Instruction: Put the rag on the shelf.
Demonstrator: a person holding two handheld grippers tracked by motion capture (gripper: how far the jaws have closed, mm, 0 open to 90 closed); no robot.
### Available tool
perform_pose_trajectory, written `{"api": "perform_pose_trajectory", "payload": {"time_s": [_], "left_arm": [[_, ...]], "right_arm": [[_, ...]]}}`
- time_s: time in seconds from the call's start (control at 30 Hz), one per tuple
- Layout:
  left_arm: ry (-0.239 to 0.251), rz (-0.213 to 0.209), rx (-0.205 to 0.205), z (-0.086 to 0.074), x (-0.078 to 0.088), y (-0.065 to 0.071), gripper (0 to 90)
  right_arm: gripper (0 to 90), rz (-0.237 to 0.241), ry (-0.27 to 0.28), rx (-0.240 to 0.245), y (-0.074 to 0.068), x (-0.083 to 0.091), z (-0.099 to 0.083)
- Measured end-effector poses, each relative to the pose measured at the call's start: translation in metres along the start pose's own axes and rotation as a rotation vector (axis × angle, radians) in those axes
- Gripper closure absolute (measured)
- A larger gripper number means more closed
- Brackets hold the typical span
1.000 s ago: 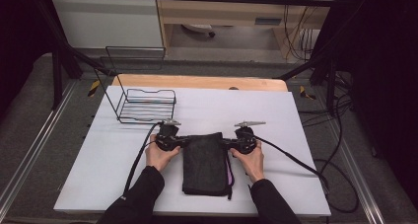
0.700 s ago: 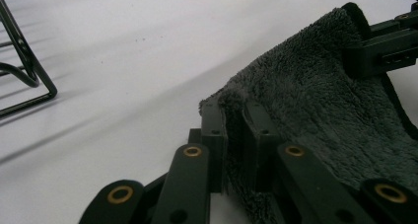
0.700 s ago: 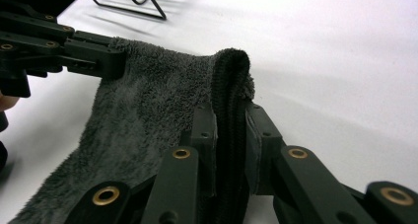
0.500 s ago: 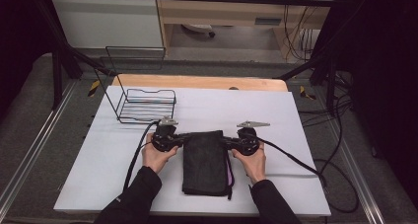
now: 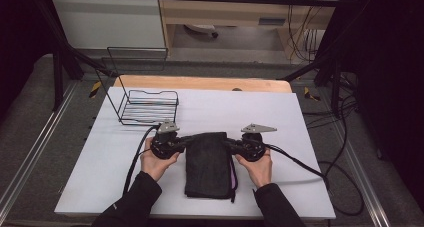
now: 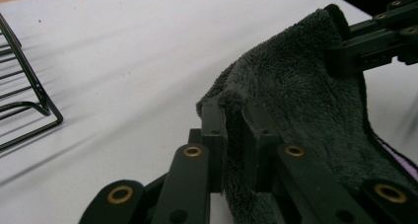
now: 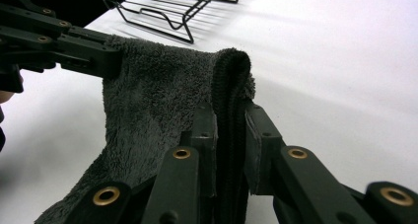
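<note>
High view: dark grey fluffy folded towel lies at table centre, far corners clamped by left gripper at 10 o'clock and right gripper at 2. Risk: shallow bites could slip, dropping a corner.

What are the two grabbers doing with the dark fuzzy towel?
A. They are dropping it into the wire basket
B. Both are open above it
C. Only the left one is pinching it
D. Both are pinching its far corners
D: the left gripper and the right gripper each have their jaws closed on a far corner of the towel, which lies on the table, not in the wire basket.
</note>
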State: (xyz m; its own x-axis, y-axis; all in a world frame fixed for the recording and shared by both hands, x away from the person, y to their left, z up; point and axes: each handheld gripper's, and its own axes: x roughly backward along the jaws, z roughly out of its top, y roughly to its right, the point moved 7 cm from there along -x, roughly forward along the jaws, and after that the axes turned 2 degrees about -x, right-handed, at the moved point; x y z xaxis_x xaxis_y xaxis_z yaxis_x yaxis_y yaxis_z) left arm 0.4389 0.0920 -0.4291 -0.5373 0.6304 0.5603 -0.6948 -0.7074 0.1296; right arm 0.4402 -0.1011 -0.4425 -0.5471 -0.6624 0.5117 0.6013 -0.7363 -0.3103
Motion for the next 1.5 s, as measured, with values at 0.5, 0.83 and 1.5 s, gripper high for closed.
{"api": "perform_pose_trajectory", "payload": {"time_s": [0.5, 0.83, 1.5], "left_arm": [[0.099, -0.004, -0.045, 0.019, 0.031, 0.016, 80.9], [0.171, -0.006, -0.064, 0.036, 0.054, 0.021, 81.0], [0.356, 0.068, -0.069, 0.069, 0.116, -0.004, 81.2]], "right_arm": [[78.2, 0.02, 0.094, 0.041, -0.018, 0.028, 0.016], [78.7, 0.011, 0.179, 0.078, -0.029, 0.045, 0.033], [79.1, 0.001, 0.352, 0.213, -0.08, 0.048, 0.095]]}}
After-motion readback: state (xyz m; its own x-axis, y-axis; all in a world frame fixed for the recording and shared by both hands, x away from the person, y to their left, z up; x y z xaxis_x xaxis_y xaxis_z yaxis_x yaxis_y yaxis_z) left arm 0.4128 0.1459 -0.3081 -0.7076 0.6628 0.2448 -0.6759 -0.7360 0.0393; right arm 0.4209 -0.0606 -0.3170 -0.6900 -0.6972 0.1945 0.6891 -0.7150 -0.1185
